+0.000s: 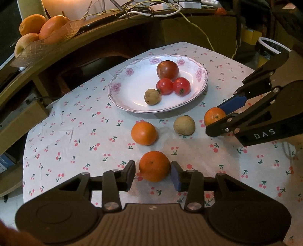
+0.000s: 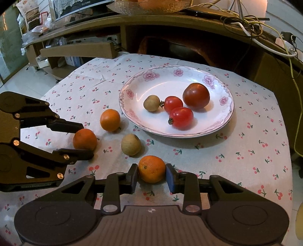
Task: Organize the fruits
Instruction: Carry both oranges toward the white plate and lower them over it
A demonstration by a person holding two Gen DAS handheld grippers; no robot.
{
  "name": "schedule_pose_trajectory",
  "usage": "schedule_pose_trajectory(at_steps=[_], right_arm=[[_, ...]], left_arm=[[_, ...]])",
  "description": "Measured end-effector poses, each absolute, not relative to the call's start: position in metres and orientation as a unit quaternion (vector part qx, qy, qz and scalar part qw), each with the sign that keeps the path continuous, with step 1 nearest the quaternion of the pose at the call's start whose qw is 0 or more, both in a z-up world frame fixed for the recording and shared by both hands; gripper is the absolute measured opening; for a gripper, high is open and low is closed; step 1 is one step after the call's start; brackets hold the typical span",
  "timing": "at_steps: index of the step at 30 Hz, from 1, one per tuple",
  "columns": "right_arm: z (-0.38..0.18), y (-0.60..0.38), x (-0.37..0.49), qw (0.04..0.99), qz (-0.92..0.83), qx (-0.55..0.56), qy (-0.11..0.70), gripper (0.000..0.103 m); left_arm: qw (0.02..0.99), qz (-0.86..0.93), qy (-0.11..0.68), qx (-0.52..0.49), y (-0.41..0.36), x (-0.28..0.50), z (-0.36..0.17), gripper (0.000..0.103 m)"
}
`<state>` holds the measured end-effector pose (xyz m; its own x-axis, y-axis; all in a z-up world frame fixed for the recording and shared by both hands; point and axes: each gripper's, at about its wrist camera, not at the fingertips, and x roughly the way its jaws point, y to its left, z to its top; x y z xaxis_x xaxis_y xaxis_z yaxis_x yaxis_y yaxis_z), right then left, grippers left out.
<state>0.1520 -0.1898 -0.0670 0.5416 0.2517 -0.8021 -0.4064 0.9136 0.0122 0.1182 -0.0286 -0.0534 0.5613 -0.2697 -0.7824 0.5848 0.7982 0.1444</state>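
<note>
Three oranges and a tan round fruit [image 1: 184, 125] lie on the cherry-print cloth in front of a white floral plate [image 1: 130, 92]. The plate holds a dark tomato [image 1: 167, 69], two red tomatoes [image 1: 164, 86] and a small tan fruit [image 1: 152, 96]. My left gripper [image 1: 153, 173] has its fingers on both sides of the nearest orange [image 1: 154, 166], with a small gap at the left pad. My right gripper [image 2: 151, 175] is shut on another orange [image 2: 151, 169] resting on the cloth. The third orange [image 1: 144, 133] lies free between them.
A wooden shelf unit [image 1: 106, 24] runs behind the table, with a basket of oranges [image 1: 43, 28] and tangled cables [image 1: 151, 9] on top. The table's edges fall away left and right. A white bin rim [image 1: 272, 45] stands at the far right.
</note>
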Motion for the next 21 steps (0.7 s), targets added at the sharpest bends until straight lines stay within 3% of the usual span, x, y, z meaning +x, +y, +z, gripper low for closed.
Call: schedule_pose_trajectory(at_steps=[5, 21], right_arm=[[-0.066, -0.190, 0.154, 0.872, 0.186, -0.086, 0.445, 0.031], [-0.054, -0.190, 0.152, 0.880, 0.181, -0.077, 0.432, 0.029]], left_arm=[[0.860, -0.251, 0.402, 0.190, -0.029, 0.118, -0.053, 0.040], [0.867, -0.257, 0.389, 0.175, -0.040, 0.121, -0.037, 0.040]])
